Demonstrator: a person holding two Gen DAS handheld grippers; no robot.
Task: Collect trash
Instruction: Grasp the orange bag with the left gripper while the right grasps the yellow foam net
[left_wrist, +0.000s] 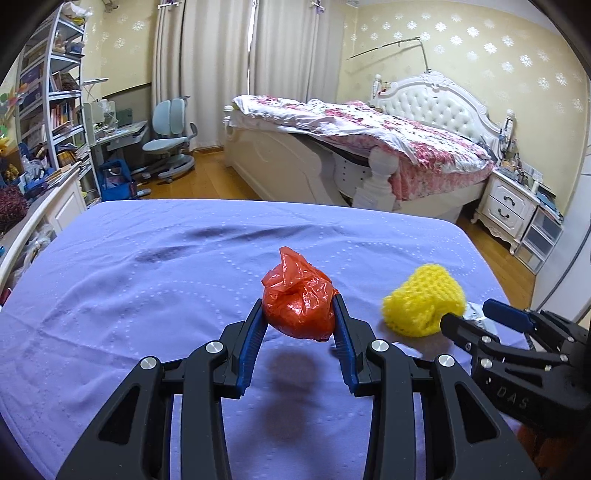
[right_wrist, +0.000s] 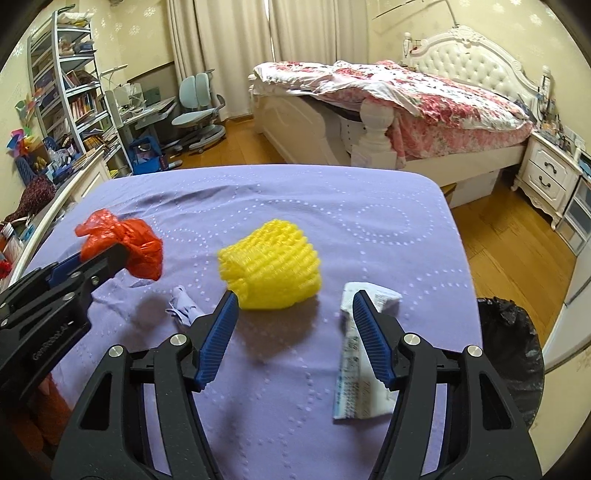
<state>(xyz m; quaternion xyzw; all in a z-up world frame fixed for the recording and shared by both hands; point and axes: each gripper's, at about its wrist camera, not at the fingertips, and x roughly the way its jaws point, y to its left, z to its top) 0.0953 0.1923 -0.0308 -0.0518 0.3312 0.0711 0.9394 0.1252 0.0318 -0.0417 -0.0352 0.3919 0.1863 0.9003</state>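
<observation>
Right wrist view: spread right tongs (right_wrist: 291, 306) face the yellow foam net sleeve (right_wrist: 271, 264), just ahead; left tongs (left_wrist: 298, 314) pinch a crumpled orange plastic bag (left_wrist: 297, 301).

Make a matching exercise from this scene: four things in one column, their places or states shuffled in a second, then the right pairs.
Things:
1. red plastic bag
2. yellow foam net
3. white paper wrapper
4. bin with black liner

States:
A. on the floor off the cloth's right edge
B. lying flat by the right gripper's right finger
C. clamped in the left gripper, off the cloth
D. on the purple cloth, ahead of the open right gripper

Pairs: 1-C, 2-D, 3-B, 4-A
</observation>
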